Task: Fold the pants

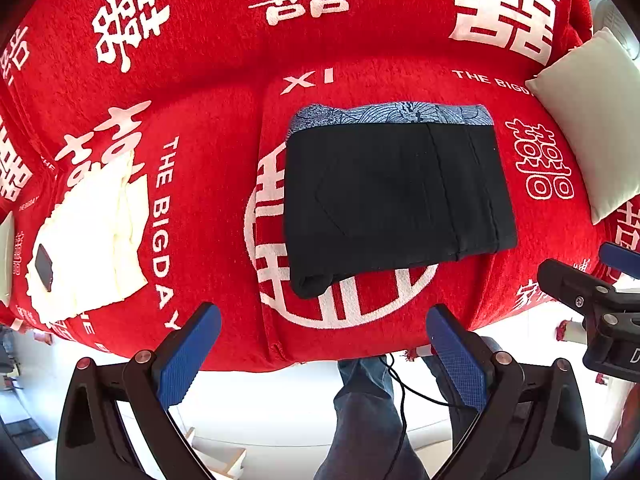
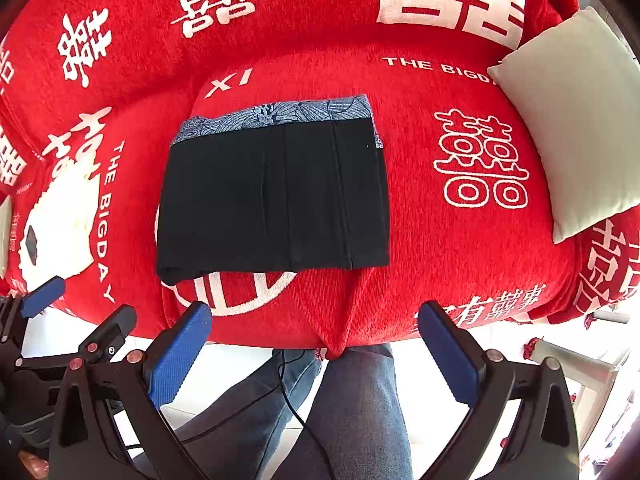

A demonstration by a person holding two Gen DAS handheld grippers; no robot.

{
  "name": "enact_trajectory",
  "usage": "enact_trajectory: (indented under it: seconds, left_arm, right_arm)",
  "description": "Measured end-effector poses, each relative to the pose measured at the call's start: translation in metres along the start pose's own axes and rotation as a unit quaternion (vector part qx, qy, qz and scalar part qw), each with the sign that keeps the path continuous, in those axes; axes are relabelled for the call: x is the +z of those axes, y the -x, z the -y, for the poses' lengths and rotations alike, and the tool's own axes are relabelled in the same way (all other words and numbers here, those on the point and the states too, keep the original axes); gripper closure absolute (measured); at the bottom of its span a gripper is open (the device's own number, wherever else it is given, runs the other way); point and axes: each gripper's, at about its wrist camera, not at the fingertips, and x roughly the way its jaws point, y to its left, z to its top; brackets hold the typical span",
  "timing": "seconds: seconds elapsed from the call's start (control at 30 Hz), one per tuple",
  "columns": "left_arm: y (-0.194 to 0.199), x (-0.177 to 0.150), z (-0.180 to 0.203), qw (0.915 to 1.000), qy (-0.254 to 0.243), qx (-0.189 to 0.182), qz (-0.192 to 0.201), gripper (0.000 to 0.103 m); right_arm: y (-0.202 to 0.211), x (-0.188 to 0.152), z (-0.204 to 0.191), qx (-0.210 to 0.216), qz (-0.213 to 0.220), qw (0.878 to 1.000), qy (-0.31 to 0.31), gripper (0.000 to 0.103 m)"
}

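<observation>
**Left wrist view: pants folded, both tools clear**

The left tool (image 1: 324, 356) is held with its jaws spread wide, nothing between them; the right tool (image 2: 316, 354) is likewise spread and empty. Both are kept off the sofa's front edge. The black pants (image 1: 396, 196) are seen lying as a compact flat rectangle, a patterned blue band along the far edge. The folding is judged essentially complete. The surface is a sofa under a red cover (image 1: 208, 208); a white cloth (image 1: 92, 236) lies left, a pale cushion (image 1: 592, 120) right, light flooring below.

Home living rm – sofa w/ red cover (image 1: 208, 80), cushion (image 2: 576, 120) – tiled floor.
</observation>
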Motion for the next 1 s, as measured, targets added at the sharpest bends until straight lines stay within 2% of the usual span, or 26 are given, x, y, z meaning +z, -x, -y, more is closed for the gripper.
enact_trajectory:
  seconds: [1.0]
  left_arm:
    - [0.0002, -0.0011, -0.0042, 1.0000, 0.003, 0.005, 0.004, 0.000]
  right_arm:
    - [0.0041, -0.0013, -0.0068, -0.022, 0.007, 1.000, 0.008, 0.000]
